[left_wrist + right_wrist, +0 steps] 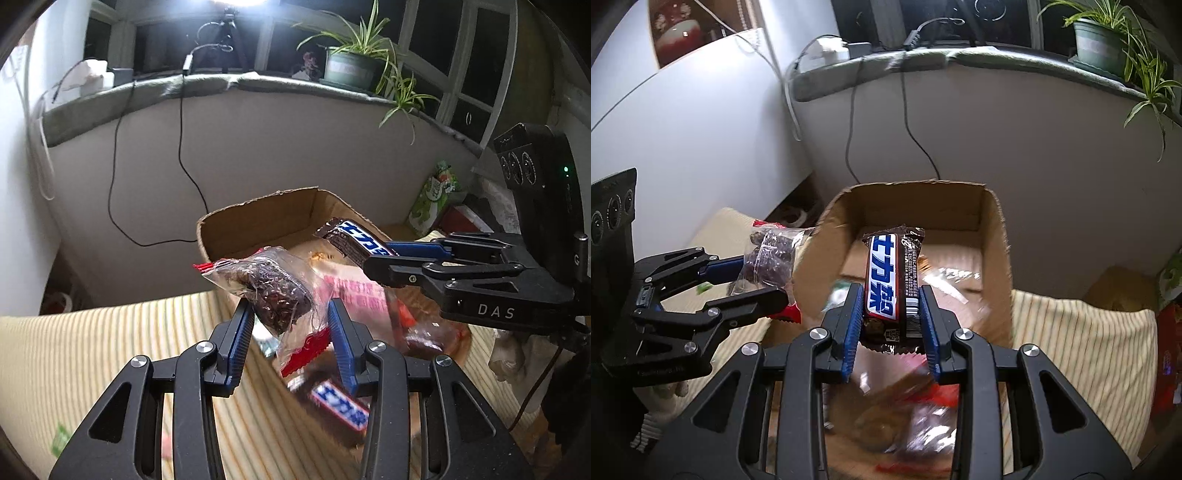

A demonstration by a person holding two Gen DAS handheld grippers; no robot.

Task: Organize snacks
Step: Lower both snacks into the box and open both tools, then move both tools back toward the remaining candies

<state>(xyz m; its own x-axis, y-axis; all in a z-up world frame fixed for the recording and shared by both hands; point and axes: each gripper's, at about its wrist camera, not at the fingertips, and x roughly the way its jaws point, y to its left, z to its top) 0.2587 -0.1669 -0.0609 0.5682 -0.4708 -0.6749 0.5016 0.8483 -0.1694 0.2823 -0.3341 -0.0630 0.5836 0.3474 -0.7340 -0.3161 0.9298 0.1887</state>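
Left gripper (291, 314) — black linkage frame with two blue ribbed finger pads, pointing forward and downward; jaws drawn partway in, pads pressing the sides of a clear plastic packet of dark dried fruit with red ends (271, 291), which stands up above the fingertips. In the right wrist view this unit enters from the left edge, black camera housing behind it, with a pale gloved hand (670, 397) beneath its body. Right gripper (891, 314) — same black frame and blue ribbed pads, angled downward; jaws narrow, clamped on the long sides of a brown chocolate bar with a blue-and-white label (890, 277), held lengthwise along the fingers.
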